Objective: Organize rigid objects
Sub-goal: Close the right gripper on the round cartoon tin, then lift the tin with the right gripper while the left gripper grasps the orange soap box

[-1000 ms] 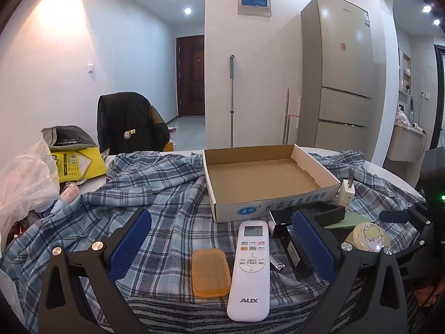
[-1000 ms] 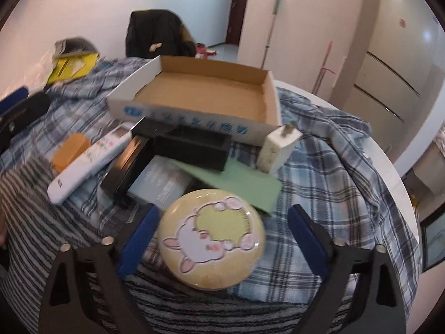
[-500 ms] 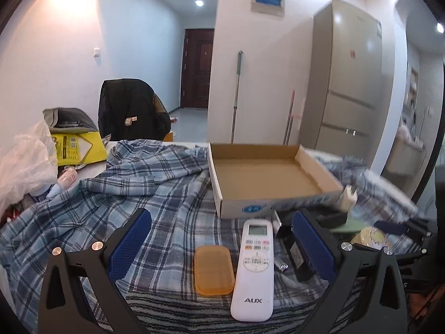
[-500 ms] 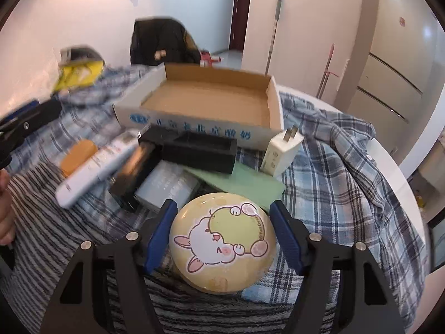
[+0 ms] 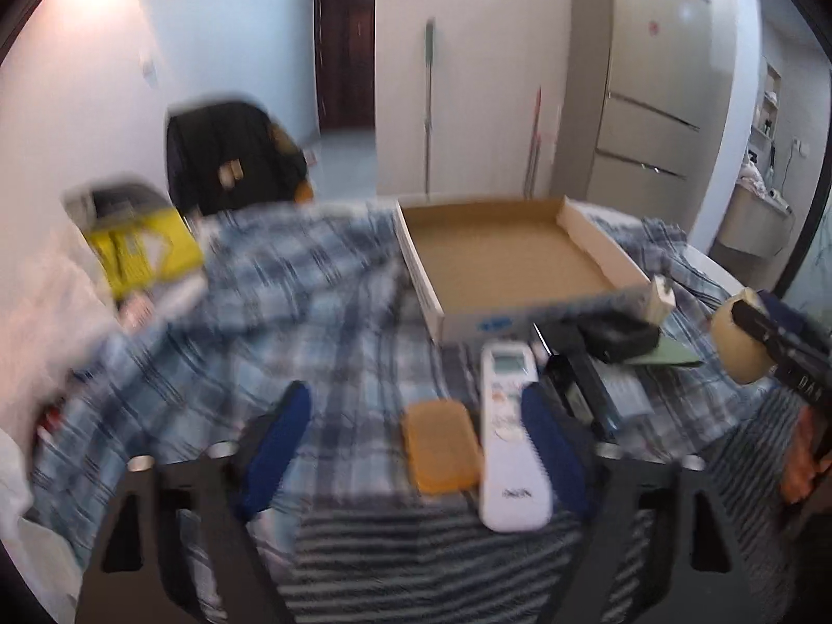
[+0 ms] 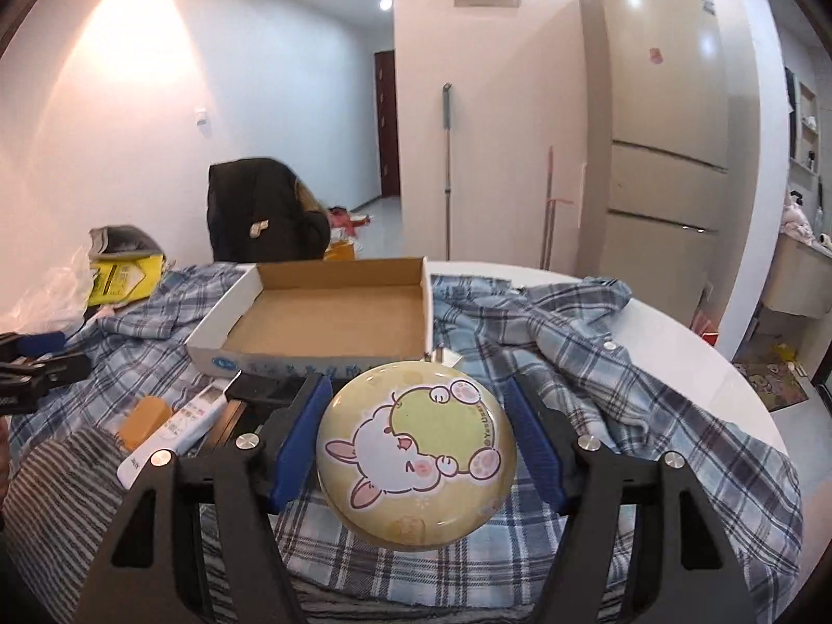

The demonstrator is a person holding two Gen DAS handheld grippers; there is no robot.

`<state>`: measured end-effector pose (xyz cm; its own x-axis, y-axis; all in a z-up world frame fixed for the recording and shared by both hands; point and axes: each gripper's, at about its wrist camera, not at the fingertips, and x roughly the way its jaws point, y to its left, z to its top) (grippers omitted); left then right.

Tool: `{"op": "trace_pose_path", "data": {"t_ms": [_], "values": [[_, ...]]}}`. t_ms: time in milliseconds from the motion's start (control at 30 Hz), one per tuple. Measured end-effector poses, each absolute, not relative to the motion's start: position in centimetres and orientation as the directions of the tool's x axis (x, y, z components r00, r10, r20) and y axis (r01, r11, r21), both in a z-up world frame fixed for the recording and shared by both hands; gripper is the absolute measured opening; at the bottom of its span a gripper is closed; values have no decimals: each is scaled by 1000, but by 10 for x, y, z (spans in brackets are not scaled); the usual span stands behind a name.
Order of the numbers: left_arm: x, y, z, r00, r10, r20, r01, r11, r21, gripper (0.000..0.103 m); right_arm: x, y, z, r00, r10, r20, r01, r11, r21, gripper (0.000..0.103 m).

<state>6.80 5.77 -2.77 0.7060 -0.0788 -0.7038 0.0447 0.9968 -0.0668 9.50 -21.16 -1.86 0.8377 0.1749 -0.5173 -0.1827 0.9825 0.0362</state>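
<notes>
My right gripper (image 6: 417, 396) is shut on a round yellow tin (image 6: 416, 457) with a cartoon rabbit lid, held clear above the plaid cloth. From the left wrist view that tin (image 5: 741, 343) hangs at the far right. My left gripper (image 5: 415, 395) points down at the cloth, its jaws closing. Between them lie an orange case (image 5: 441, 447) and a white remote (image 5: 512, 431). The right pad is close beside the remote, while the left pad stands well apart from the case. An open, empty cardboard box (image 5: 520, 320) sits behind them, also seen as the box (image 6: 218, 348) in the right wrist view.
A white plug adapter (image 5: 658, 299), a black box (image 5: 619, 339), a green card (image 5: 671, 356) and dark flat items crowd the box's front right. A yellow package (image 5: 140, 255) and plastic bags lie at the left. A jacket-draped chair (image 6: 260, 213) stands behind the round table.
My right gripper closed on the yellow tin and lifted it off the cloth. The left gripper's jaws narrowed around the orange case and remote, and its view shifted, now blurred.
</notes>
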Motion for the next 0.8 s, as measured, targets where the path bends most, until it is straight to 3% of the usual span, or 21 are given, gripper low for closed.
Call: {"op": "trace_pose_path", "data": {"t_ms": [100,167,333,467,800], "values": [[87,58,-43,593,-178,-786,43,981,-189,42,98,-207,-22,824,171,-540,-194,981,15,68],[98,54,-53,532,-213,-819,44,974,-224,37,102,-206,-28,805,159,-571,-196,981,-3,68],[113,41,-67,467,-181,-866,45,982,-181,37,113,-207,-46,721,142,-678,-214,977,-23,68],[119,39,-75,460,-113,-881,21,993,-117,37,114,-204,-50,706,131,-696,-222,974,-43,68],[125,39,-74,433,-75,-898,18,997,-74,37,118,-203,-56,676,127,-726,-229,972,-43,68]]}}
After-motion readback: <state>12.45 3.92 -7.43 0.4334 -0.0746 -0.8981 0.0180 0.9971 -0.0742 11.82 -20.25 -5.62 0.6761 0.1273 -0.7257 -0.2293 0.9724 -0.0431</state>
